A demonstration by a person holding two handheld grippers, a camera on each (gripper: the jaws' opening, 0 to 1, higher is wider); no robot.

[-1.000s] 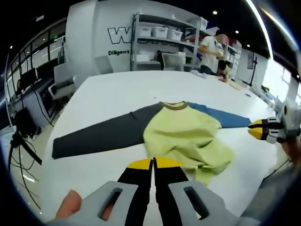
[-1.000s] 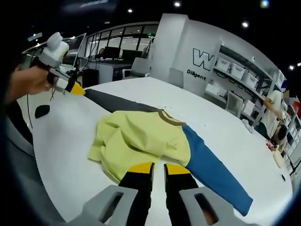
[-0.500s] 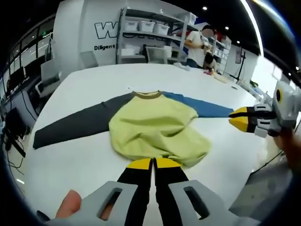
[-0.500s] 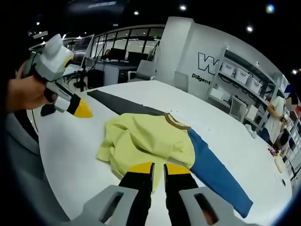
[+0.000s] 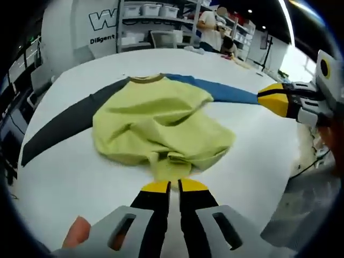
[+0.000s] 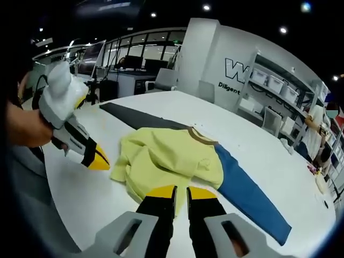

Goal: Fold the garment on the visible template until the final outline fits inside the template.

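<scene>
A long-sleeved garment lies crumpled on the white table (image 5: 64, 183). Its yellow-green body (image 5: 156, 129) is bunched up toward the hem, with a tan collar (image 5: 144, 79) at the far side. A dark grey sleeve (image 5: 59, 126) stretches left and a blue sleeve (image 5: 220, 91) stretches right. My left gripper (image 5: 173, 186) is shut and holds nothing, just short of the bunched hem. In the right gripper view the left gripper (image 6: 98, 160) points down close to the body's (image 6: 172, 161) left edge. My right gripper (image 6: 181, 192) is shut with nothing in it, at the near hem beside the blue sleeve (image 6: 247, 193).
The table's near edge (image 5: 298, 161) drops off on the right, where my right gripper (image 5: 277, 99) comes in. Shelves with white bins (image 5: 145, 9) and a person (image 5: 207, 24) stand beyond the far side. Desks with monitors (image 6: 129, 62) lie past the grey sleeve (image 6: 134, 115).
Both hands have come in toward the garment. The left gripper has dropped low beside the body's edge. The garment itself lies as before.
</scene>
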